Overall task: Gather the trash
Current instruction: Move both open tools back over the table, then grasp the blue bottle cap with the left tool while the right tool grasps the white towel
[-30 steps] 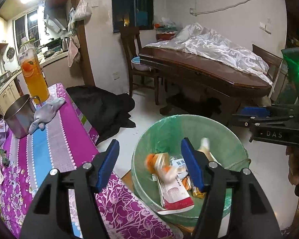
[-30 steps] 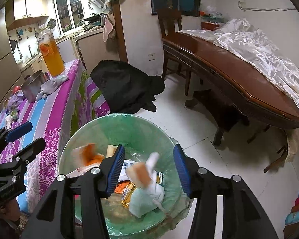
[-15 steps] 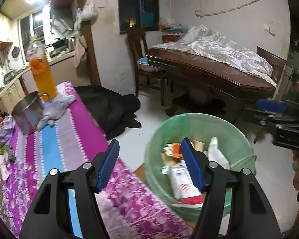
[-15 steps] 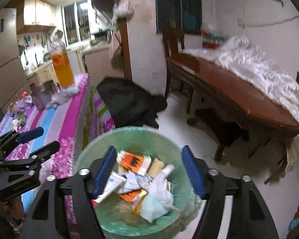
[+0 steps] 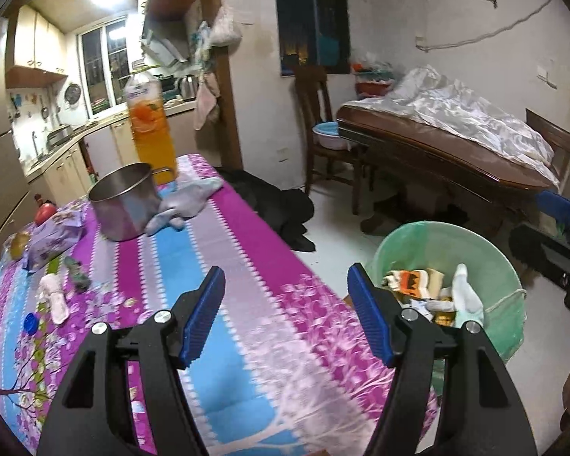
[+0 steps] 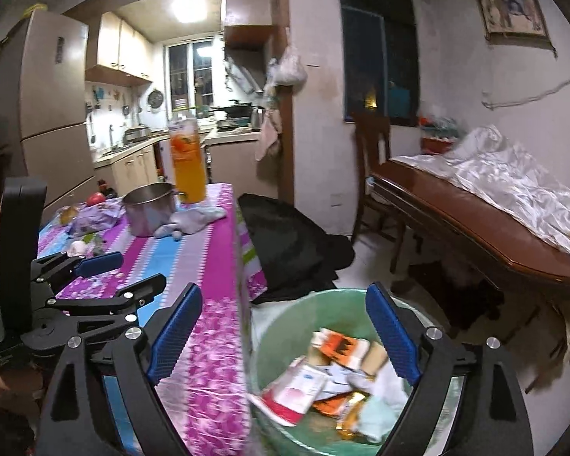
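A green trash bin (image 5: 486,250) stands on the floor beside the table, holding wrappers, cartons and a white tissue (image 5: 463,296); it also shows in the right wrist view (image 6: 285,334). My left gripper (image 5: 287,300) is open and empty above the purple flowered tablecloth (image 5: 216,250). My right gripper (image 6: 285,330) is open and empty above the bin's near rim. Small scraps (image 5: 55,296) and a blue bottle cap (image 5: 30,327) lie on the table's left side. The left gripper also shows in the right wrist view (image 6: 114,269).
On the table stand a steel pot (image 5: 125,205), a tall orange drink bottle (image 5: 148,129), a grey cloth (image 5: 186,201) and a purple packet (image 5: 53,239). Black clothing (image 5: 281,205) lies on the floor. A wooden table (image 5: 448,159) and chair (image 5: 323,125) stand at the right.
Both grippers rose and swung left, away from the bin toward the table. The trash that was falling one second ago now rests in the bin. Both stay open.
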The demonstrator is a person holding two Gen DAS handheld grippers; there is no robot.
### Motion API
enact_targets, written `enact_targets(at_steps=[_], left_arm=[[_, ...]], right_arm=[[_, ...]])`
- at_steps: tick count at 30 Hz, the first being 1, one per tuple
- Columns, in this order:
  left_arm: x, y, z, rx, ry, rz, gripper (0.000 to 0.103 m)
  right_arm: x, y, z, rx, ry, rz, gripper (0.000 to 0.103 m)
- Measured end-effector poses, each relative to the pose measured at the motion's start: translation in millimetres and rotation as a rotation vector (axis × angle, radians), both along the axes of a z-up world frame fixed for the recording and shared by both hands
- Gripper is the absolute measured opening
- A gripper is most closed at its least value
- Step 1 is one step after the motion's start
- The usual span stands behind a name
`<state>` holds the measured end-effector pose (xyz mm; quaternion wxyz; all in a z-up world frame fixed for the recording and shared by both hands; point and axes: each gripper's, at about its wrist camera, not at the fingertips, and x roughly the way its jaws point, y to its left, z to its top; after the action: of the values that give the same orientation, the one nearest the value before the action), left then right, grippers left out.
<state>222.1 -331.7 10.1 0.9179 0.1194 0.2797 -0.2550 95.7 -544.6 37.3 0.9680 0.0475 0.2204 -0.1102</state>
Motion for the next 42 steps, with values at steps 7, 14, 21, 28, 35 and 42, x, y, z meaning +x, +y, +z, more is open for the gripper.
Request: enact_targets(at_steps=[7,14,21,28,35,42], left_arm=[[9.6,39.6,5.1,-0.019,0.002,0.051,0.064],[24.6,90.3,3.2,-0.027,0.018,0.118,0.064],[50.9,163.0,-9.5,0.003,0.048,0.227,0.064],[106.9,272.0,-37.2,0.054,0.145,0.378,0.064],[166.1,357.5,-61.4,0.068,0.235,0.45,0.074],[191.1,348.8,-74.8,0.075,0.262,0.402,0.076]], right_arm=[[22.8,48.9,8.0,-0.019,0.004,0.083,0.087],[51.9,110.1,9.3,-0.039,0.007,0.186,0.087],[81.9,169.1,1.1,-0.042,0.032,0.316,0.087],[109.2,211.5,-13.8,-0.018,0.072,0.413,0.087],[148.1,239.4,-34.2,0.022,0.12,0.479,0.087],[195.1,273.1,-51.5,0.041,0.163,0.565,0.087]])
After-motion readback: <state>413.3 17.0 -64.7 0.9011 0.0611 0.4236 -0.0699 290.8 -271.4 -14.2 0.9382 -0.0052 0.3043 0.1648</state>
